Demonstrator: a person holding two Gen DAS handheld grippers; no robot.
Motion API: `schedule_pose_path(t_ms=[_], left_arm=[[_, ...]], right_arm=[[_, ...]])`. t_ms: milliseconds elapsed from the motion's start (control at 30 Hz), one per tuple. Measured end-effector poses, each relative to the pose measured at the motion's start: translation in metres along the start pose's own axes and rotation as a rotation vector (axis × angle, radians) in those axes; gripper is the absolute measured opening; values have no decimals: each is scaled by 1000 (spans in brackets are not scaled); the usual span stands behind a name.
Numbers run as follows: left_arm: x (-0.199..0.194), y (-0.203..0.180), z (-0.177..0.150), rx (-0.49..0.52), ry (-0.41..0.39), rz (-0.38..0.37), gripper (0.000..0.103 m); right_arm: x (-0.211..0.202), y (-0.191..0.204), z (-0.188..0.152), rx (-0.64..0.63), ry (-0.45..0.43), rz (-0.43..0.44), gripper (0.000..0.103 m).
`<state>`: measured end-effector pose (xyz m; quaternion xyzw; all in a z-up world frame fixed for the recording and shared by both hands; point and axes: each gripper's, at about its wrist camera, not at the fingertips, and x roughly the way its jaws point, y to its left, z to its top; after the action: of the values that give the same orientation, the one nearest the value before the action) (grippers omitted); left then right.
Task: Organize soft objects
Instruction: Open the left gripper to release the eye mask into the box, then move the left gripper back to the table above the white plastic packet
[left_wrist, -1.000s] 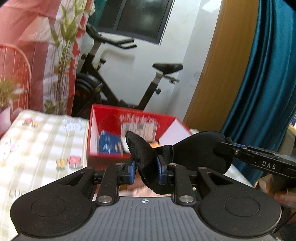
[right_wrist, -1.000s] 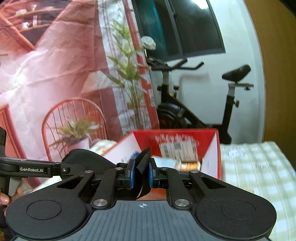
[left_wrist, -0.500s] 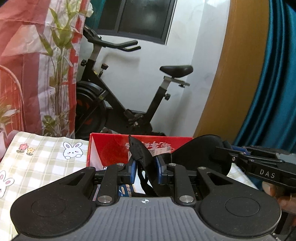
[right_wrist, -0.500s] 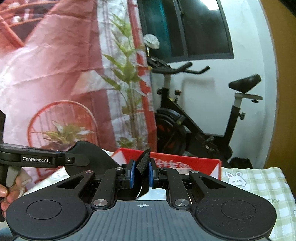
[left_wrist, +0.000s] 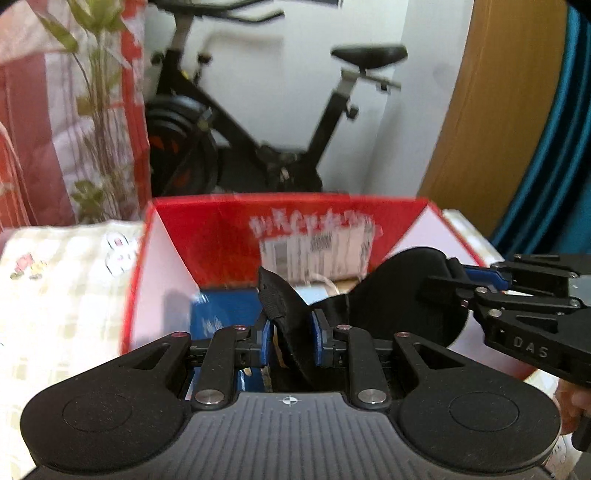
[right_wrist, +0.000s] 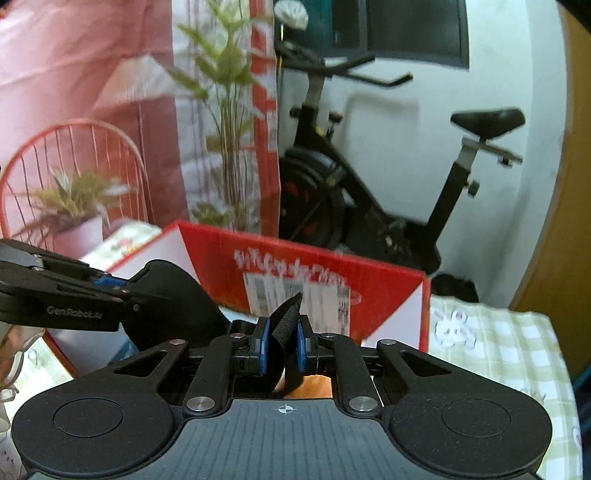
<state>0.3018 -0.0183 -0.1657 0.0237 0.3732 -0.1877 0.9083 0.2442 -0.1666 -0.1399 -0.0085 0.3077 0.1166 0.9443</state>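
The left tool (left_wrist: 288, 338) is clamped on one end of a black soft mask (left_wrist: 402, 291), a strap edge standing up between its blue pads. The right tool (right_wrist: 282, 345) pinches the other end, a strip of black strap (right_wrist: 286, 325) upright between its pads. The mask hangs stretched between the two tools, above the near side of the open red box (left_wrist: 221, 229), with its rounded cup beside each tool's flank. Inside the box a blue packet (left_wrist: 221, 314) lies at the left near wall; the rest of the floor is blurred. The box sits on a checked cloth (right_wrist: 491, 343) on the worktop, with bare cloth to either side. Beyond the far edge stand an exercise bike (right_wrist: 369, 192) and a plant (right_wrist: 225, 110).
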Motion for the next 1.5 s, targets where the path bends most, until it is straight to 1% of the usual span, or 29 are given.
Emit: schedule_pose_path(t_ms=[100, 167, 233, 333, 400, 433, 467, 500, 533, 567, 600, 633, 667, 700, 733, 800, 867, 900, 1233, 1433, 1500], left_arm=[[3, -2, -4, 21, 32, -10, 23], [4, -3, -5, 25, 41, -13, 23], [5, -2, -7, 25, 44, -13, 23], [4, -1, -6, 31, 37, -14, 24], [1, -2, -3, 30, 27, -11, 33], [-2, -1, -3, 26, 21, -11, 48], [-4, -1, -2, 20, 15, -10, 65], [-6, 0, -1, 13, 9, -11, 73], [-9, 0, -1, 2, 3, -12, 85], [-15, 2, -1, -11, -8, -17, 91], [-18, 3, -1, -17, -17, -23, 93], [-23, 4, -1, -20, -27, -31, 96], [-28, 4, -2, -19, -34, -33, 98], [-32, 4, -2, -16, -39, -28, 99], [-36, 3, -3, -11, -44, -22, 100], [-45, 3, -6, 3, -53, -12, 101], [-55, 3, -9, 13, -65, -5, 103], [-60, 3, -10, 15, -73, -2, 103], [-102, 8, -29, 11, -120, 26, 103], [-125, 9, -53, 24, -131, 82, 103], [-132, 9, -64, 30, -128, 86, 103]], right_arm=[[5, 1, -5, 9, 31, -3, 14], [6, -2, -8, 37, 40, -3, 14], [6, -4, -10, 55, 44, -3, 14], [6, -5, -11, 44, 45, -25, 15], [4, -6, -11, 43, 41, -48, 22], [2, -6, -11, 38, 37, -64, 24], [-1, -5, -11, 31, 34, -80, 28], [-3, -4, -11, 25, 30, -85, 29], [-6, -2, -11, 20, 24, -85, 31], [-10, -1, -11, 17, 17, -82, 40], [-13, 0, -11, 14, 6, -84, 52], [-17, 2, -12, 11, -8, -86, 58], [-21, 4, -12, 9, -21, -87, 67], [-25, 6, -13, 9, -32, -86, 72], [-29, 7, -13, 11, -40, -84, 74], [-36, 10, -12, 24, -53, -91, 91], [-43, 13, -13, 33, -74, -114, 99], [-46, 15, -13, 34, -82, -117, 102], [-82, 30, -21, 65, -139, -125, 103], [-108, 39, -36, 80, -168, -85, 103], [-115, 41, -43, 99, -170, -75, 103]])
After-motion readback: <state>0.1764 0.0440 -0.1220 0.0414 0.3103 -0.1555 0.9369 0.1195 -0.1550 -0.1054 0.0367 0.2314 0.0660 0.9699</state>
